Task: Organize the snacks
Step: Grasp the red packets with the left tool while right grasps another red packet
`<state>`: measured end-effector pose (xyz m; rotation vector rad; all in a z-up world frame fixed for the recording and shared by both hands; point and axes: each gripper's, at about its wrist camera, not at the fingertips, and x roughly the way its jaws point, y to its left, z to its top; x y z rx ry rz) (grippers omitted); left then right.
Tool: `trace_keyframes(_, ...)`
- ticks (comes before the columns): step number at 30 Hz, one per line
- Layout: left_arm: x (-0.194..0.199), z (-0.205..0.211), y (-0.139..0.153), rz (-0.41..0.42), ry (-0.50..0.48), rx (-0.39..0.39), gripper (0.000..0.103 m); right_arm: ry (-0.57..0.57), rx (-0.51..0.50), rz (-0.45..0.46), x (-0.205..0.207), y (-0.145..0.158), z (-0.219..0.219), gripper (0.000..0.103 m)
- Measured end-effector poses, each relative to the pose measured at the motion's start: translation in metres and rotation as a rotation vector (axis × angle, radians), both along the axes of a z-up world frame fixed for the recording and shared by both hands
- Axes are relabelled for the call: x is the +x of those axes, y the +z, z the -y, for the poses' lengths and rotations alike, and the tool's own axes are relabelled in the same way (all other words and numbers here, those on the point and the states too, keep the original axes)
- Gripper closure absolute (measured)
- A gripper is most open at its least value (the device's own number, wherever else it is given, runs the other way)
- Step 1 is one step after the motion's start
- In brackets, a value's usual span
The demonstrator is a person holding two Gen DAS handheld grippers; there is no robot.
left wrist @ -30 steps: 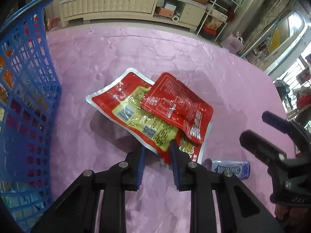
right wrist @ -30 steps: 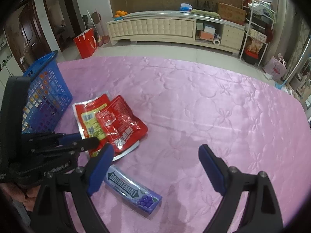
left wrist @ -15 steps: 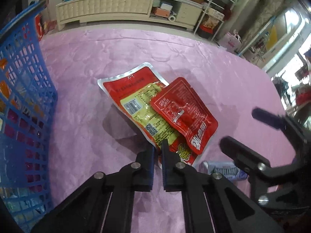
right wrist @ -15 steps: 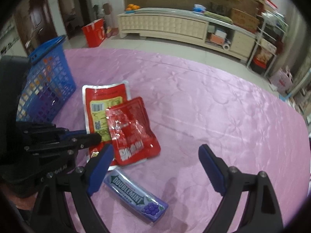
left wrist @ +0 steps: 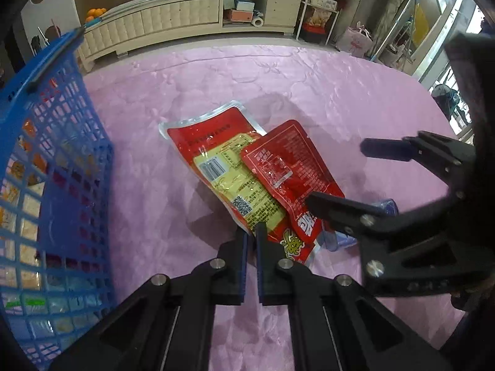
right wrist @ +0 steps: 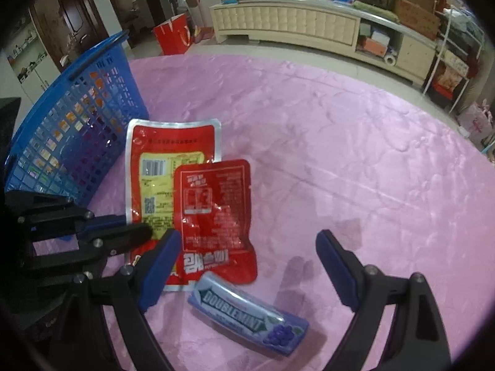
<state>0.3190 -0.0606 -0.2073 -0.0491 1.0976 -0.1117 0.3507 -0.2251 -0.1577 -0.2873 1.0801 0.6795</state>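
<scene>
Red foil is what I am pinching: my left gripper (left wrist: 251,237) is clamping the large snack pouch (left wrist: 216,157) near the pink tablecloth's (left wrist: 278,74) left edge, beside the blue basket (left wrist: 52,167). My right gripper (right wrist: 247,266) is hanging spread wide over the gum pack (right wrist: 247,313). Next I am judging a lift into the basket.

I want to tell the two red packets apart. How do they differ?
The large packet has a yellow label panel with a barcode and silver edges; the small packet is red nearly all over. The small packet lies on top of the large one, overlapping it. The left gripper is shut on the large packet's edge; nothing grips the small one. Both are flat, glossy pouches with their printed backs up.
</scene>
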Motion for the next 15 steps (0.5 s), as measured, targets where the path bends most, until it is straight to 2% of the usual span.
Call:
trace_keyframes(11, -0.013, -0.001, -0.004, -0.017, -0.069, 0.046, 0.099, 0.13, 0.003, -0.042, -0.01, -0.011, -0.018, 0.012)
trace_keyframes(14, -0.018, 0.0, -0.006, -0.02, -0.082, 0.059, 0.099, 0.157, 0.021, -0.055, -0.012, -0.014, -0.021, 0.023)
trace_keyframes(15, -0.019, 0.001, -0.006, -0.019, -0.083, 0.058, 0.099, 0.171, 0.028, -0.049, -0.015, -0.013, -0.023, 0.03)
